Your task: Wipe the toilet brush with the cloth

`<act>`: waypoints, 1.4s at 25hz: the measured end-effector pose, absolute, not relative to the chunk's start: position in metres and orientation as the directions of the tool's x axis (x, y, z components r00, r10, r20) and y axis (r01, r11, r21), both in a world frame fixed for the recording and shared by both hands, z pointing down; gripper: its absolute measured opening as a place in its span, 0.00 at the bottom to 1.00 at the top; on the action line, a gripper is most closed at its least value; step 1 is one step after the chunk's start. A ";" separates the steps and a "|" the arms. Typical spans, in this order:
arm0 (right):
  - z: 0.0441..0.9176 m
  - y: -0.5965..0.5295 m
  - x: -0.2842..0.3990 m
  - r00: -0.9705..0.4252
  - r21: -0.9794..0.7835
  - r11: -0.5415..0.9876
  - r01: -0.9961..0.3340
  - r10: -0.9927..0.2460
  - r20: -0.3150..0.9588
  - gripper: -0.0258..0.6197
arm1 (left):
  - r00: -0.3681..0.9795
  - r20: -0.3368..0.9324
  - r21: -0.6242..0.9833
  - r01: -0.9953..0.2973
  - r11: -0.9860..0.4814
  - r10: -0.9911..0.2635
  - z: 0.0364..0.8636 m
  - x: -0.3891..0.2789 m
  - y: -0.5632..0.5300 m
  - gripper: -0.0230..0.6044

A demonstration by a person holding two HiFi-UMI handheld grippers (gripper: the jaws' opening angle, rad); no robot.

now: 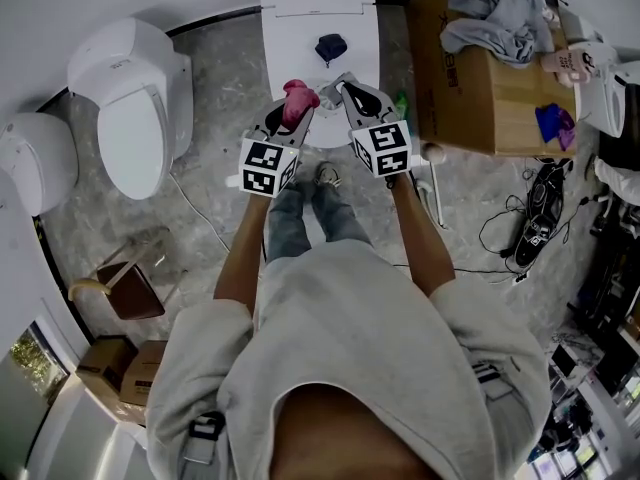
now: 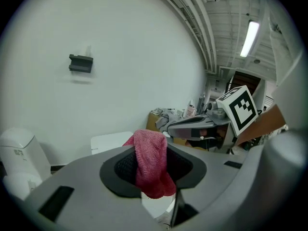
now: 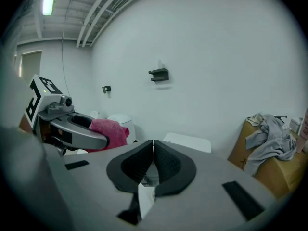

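Observation:
A pink-red cloth [image 1: 297, 98] is pinched in my left gripper [image 1: 298, 108], bunched above the pads and hanging below them [image 2: 150, 165]. My right gripper [image 1: 338, 86] is just to its right, with its jaws shut pad to pad [image 3: 153, 143] and nothing visible between them. From the right gripper view the left gripper [image 3: 77, 129] and the cloth [image 3: 109, 131] sit close on the left. Both grippers hover over the front of a white toilet [image 1: 320, 18]. A thin white rod with a round end [image 1: 433, 168], which may be the toilet brush, stands beside my right forearm, untouched.
A dark blue object [image 1: 331, 46] lies on the toilet's lid. A second toilet [image 1: 135, 108] stands left. A cardboard box [image 1: 480, 88] with grey clothing is right, with cables [image 1: 535, 223] on the floor. A wooden chair [image 1: 120, 283] is lower left.

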State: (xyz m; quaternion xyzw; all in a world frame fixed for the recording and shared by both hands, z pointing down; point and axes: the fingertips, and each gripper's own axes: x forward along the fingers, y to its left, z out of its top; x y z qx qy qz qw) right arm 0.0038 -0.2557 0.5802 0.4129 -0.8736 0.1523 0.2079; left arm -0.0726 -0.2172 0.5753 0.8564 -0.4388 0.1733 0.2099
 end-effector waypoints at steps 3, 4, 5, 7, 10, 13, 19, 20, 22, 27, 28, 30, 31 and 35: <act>0.579 -0.255 0.004 -0.580 -0.108 0.613 -0.783 -0.656 0.484 0.09 | 0.574 0.472 0.181 -0.806 -0.564 -0.669 0.572 -0.062 -0.222 0.26; 0.579 -0.255 0.004 -0.581 -0.112 0.613 -0.782 -0.654 0.484 0.09 | 0.577 0.474 0.171 -0.801 -0.573 -0.665 0.572 -0.059 -0.223 0.26; 0.579 -0.255 0.004 -0.583 -0.115 0.613 -0.782 -0.653 0.483 0.09 | 0.579 0.475 0.164 -0.798 -0.580 -0.662 0.573 -0.057 -0.225 0.26; 0.580 -0.255 0.003 -0.586 -0.118 0.614 -0.780 -0.651 0.482 0.09 | 0.583 0.478 0.162 -0.794 -0.586 -0.657 0.576 -0.054 -0.226 0.26; 0.579 -0.254 0.001 -0.588 -0.120 0.616 -0.779 -0.650 0.481 0.09 | 0.590 0.481 0.170 -0.788 -0.591 -0.648 0.579 -0.050 -0.227 0.26; 0.578 -0.254 0.000 -0.588 -0.122 0.614 -0.780 -0.652 0.478 0.09 | 0.596 0.486 0.172 -0.782 -0.599 -0.639 0.583 -0.045 -0.227 0.26; 0.577 -0.258 0.004 -0.581 -0.131 0.599 -0.790 -0.663 0.472 0.09 | 0.606 0.474 0.197 -0.780 -0.594 -0.638 0.588 -0.038 -0.233 0.26; 0.577 -0.258 0.005 -0.583 -0.131 0.600 -0.789 -0.662 0.472 0.09 | 0.606 0.478 0.201 -0.781 -0.592 -0.636 0.590 -0.038 -0.233 0.26; 0.577 -0.258 0.006 -0.586 -0.131 0.605 -0.786 -0.659 0.472 0.09 | 0.605 0.488 0.210 -0.781 -0.588 -0.629 0.596 -0.038 -0.232 0.26; 0.577 -0.258 0.005 -0.587 -0.139 0.601 -0.787 -0.662 0.466 0.09 | 0.609 0.506 0.222 -0.776 -0.590 -0.610 0.609 -0.036 -0.233 0.26; 0.578 -0.258 0.006 -0.586 -0.141 0.598 -0.789 -0.664 0.465 0.09 | 0.611 0.508 0.225 -0.775 -0.591 -0.608 0.611 -0.036 -0.234 0.26; 0.578 -0.259 0.007 -0.584 -0.142 0.595 -0.791 -0.665 0.465 0.09 | 0.612 0.512 0.229 -0.774 -0.591 -0.603 0.615 -0.035 -0.235 0.26; 0.577 -0.259 0.007 -0.584 -0.143 0.594 -0.791 -0.666 0.464 0.09 | 0.611 0.516 0.228 -0.773 -0.592 -0.600 0.618 -0.035 -0.236 0.26; 0.576 -0.260 0.007 -0.585 -0.146 0.593 -0.792 -0.667 0.461 0.09 | 0.608 0.526 0.233 -0.776 -0.586 -0.595 0.627 -0.034 -0.239 0.26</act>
